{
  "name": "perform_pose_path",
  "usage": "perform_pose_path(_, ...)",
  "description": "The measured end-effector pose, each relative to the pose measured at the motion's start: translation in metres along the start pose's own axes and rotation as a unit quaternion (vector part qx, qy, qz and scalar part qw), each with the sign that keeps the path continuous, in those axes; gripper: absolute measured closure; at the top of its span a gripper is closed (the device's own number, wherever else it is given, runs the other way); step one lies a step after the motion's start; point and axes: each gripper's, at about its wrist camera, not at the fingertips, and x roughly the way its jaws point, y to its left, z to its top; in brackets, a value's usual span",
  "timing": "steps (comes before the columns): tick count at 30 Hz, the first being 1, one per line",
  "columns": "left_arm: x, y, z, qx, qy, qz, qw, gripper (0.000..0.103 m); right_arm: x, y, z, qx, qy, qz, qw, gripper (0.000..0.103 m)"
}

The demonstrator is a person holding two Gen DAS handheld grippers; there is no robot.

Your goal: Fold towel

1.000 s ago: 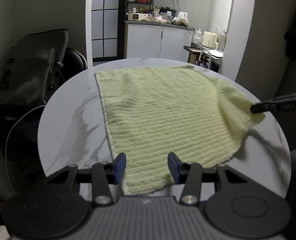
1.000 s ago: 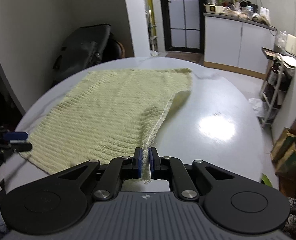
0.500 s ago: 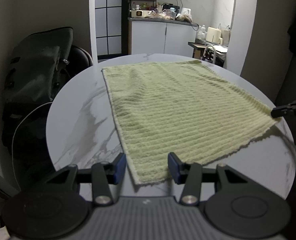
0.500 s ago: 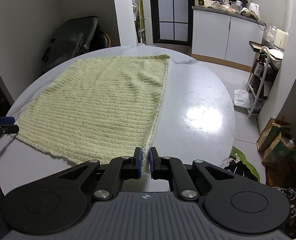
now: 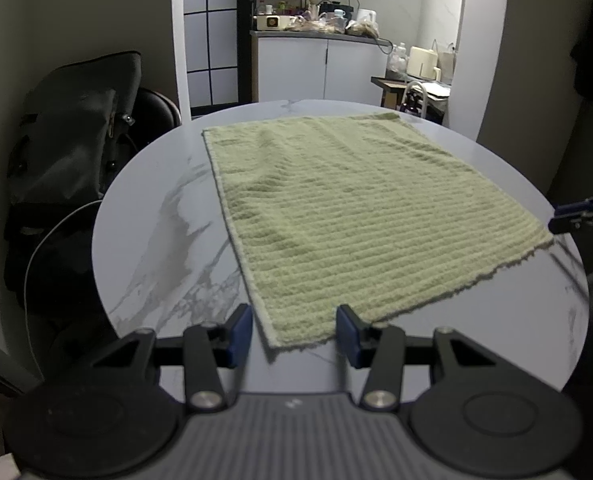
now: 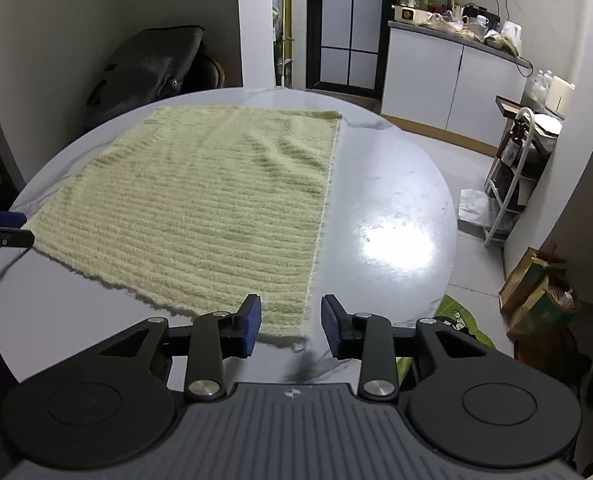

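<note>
In the left wrist view, the left tool is low at the near rim of the round marble table, with its two blue fingers spread wide. The near left corner of the pale green ribbed towel lies between these fingers, flat on the table, and neither finger touches it. In the right wrist view, the right tool is in the same pose at the other near corner: its fingers are also spread apart, and the corner of the towel (with a small loose fringe) lies on the table between them, not pinched.

Both tools point forward over the table, almost level with its top. Each one appears in the other camera at the side of the towel, the right tool just beside the near right corner.

The towel is spread open and flat over the middle of the table, with soft wrinkles in its far half. Behind the table a dark bag lies on a chair, and further back stands a white kitchen cabinet with many small things on top.
</note>
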Motion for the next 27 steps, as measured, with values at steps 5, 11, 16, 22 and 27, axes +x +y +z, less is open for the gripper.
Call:
perform_pose_path(5,0.000,-0.005,-0.003,0.003,-0.004,0.009,0.9999,0.052,0.005,0.001,-0.002,0.003,0.001,-0.002,1.000,0.066)
perform_pose_path(11,0.004,-0.015,-0.005,0.024,0.006,-0.003,0.9997,0.009,0.008,0.001,-0.004,0.006,0.005,-0.006,1.000,0.063)
perform_pose_path(16,0.007,-0.022,-0.007,0.028,0.009,-0.002,0.9996,0.004,0.009,0.000,-0.005,0.011,0.007,-0.006,1.000,0.055)
perform_pose_path(22,0.005,-0.023,-0.010,0.029,0.004,-0.002,0.9996,0.005,0.010,0.002,-0.004,-0.004,0.014,0.009,1.000,0.039)
perform_pose_path(27,0.004,-0.023,-0.011,0.032,-0.006,-0.003,0.9995,0.007,0.010,0.004,-0.004,-0.003,0.012,0.007,1.000,0.039)
